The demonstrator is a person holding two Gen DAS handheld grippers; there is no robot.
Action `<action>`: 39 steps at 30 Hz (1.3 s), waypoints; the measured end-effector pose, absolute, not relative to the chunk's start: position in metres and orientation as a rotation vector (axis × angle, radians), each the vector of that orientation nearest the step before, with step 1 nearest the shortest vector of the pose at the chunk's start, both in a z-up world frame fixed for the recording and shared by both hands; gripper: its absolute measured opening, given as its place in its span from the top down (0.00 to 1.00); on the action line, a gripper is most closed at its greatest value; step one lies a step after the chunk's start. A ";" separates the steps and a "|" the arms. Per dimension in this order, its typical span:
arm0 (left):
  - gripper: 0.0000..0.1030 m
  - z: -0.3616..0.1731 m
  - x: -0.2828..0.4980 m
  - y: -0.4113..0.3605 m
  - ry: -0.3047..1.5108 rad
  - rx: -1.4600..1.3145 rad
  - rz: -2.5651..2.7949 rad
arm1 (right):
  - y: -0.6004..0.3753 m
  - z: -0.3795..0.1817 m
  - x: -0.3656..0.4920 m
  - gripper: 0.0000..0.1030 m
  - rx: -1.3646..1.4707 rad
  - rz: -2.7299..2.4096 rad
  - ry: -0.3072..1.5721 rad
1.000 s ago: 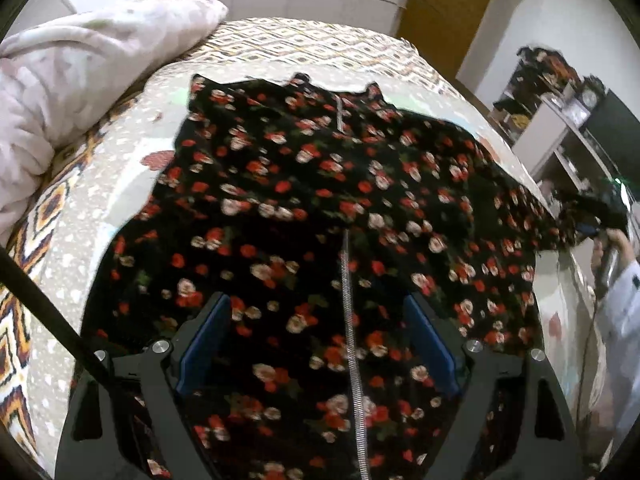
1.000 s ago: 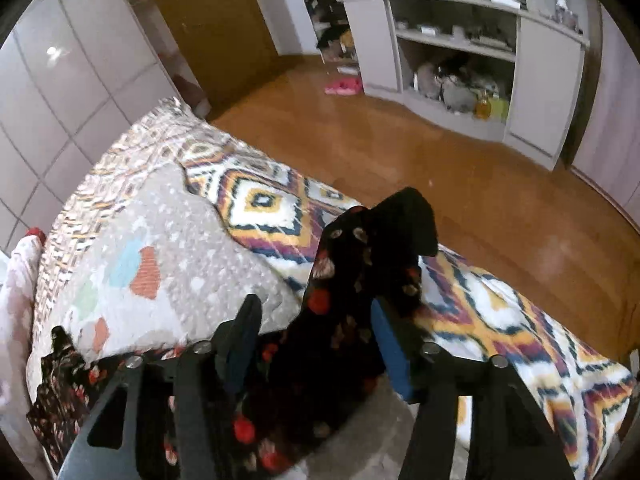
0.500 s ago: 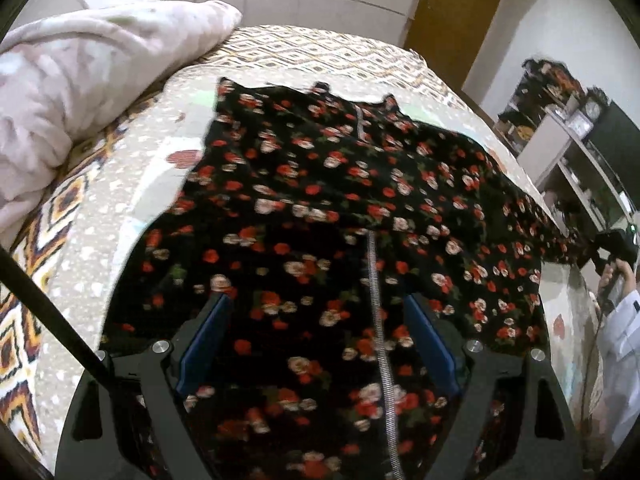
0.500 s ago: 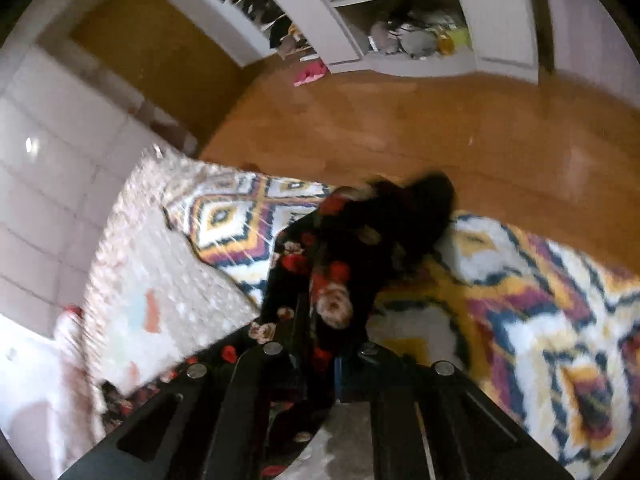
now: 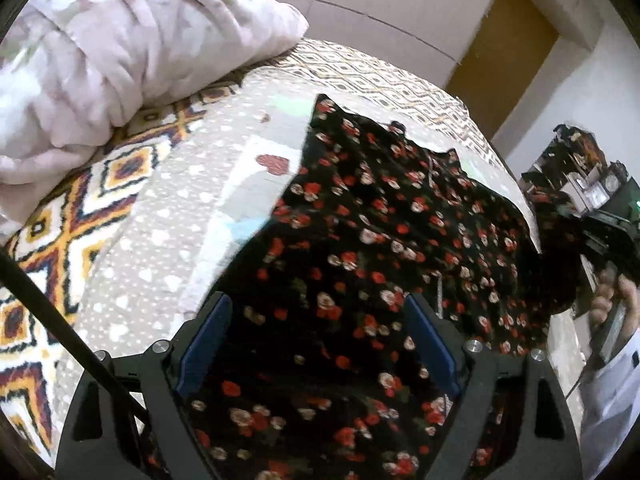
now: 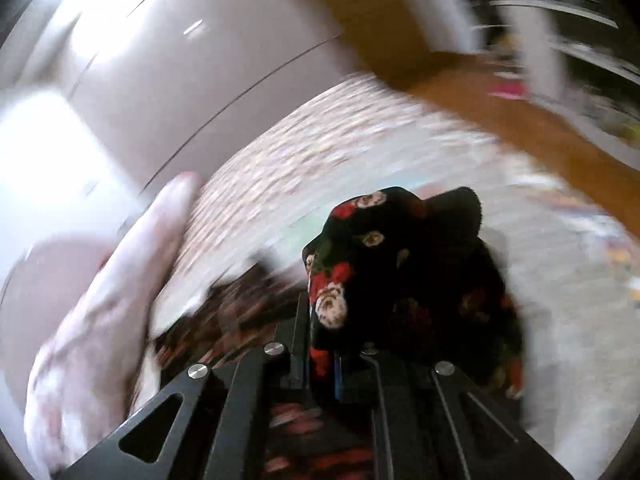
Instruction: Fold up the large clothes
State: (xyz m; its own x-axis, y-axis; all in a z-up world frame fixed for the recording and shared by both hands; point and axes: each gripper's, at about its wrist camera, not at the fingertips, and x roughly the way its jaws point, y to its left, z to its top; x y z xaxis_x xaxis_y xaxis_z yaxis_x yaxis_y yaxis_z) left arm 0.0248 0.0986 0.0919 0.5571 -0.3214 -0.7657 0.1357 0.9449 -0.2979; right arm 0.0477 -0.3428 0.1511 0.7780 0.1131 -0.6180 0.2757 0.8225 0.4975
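With my right gripper [image 6: 320, 364] clamped on a bunched sleeve end of the floral dress [image 5: 380, 240] spread across the bed [image 5: 168, 216], I'd carry it low and taut over the body while my wide-open left gripper [image 5: 316, 344] hovers empty over the near hem

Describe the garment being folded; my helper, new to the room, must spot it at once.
On the patterned bedspread, beside the bunched pale pink blanket, lies a black fabric dress with red and cream flowers. It is the only dark, flowered thing there.
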 end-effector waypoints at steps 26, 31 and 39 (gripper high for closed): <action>0.16 0.069 0.109 -0.009 1.004 -0.043 -0.437 | -0.248 0.090 0.002 0.34 0.454 0.241 0.825; 0.16 0.050 0.154 -0.046 1.035 -0.070 -0.466 | -0.287 0.096 -0.027 0.34 0.521 0.185 0.788; 0.90 0.043 0.177 -0.072 1.109 -0.099 -0.483 | -0.317 0.096 -0.050 0.34 0.480 0.065 0.769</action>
